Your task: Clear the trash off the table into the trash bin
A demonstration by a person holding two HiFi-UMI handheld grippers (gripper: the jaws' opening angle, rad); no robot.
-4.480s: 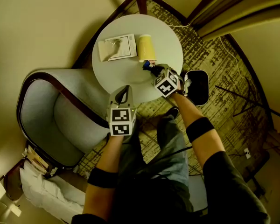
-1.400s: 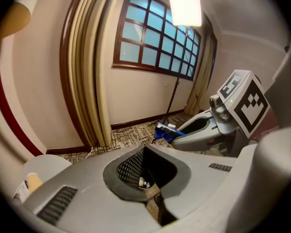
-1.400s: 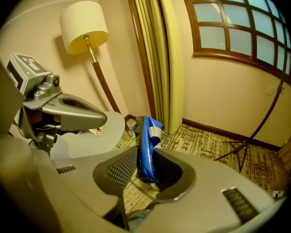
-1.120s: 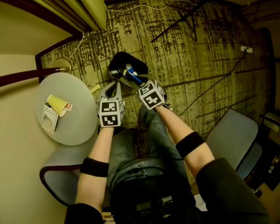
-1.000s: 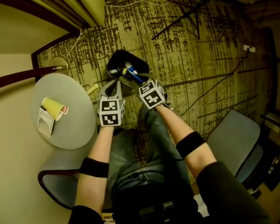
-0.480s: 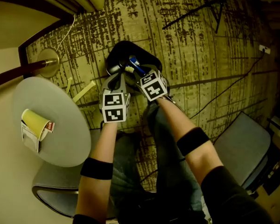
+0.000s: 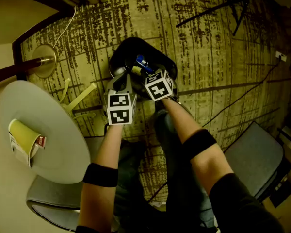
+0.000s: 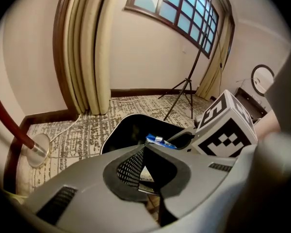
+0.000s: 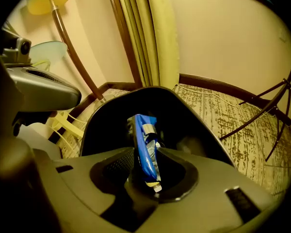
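Roughly midway. Head view: a yellow cup and papers are left on the desk. The left tool and right tool are held over the trash bin.

Left gripper view: the left tool is closed. A printed scrap is glimpsed behind the tips; a grip on it can't be confirmed.

Right gripper view: the right tool is partly open, its jaws having just been opening. A blue wrapper is seen standing loosely between them above the bin. Bin contents are lost in shadow.

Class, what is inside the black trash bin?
A blue wrapper stands in the trash bin's mouth, between the right gripper's fingers, which have just been opening. The bottom is too dark to read.
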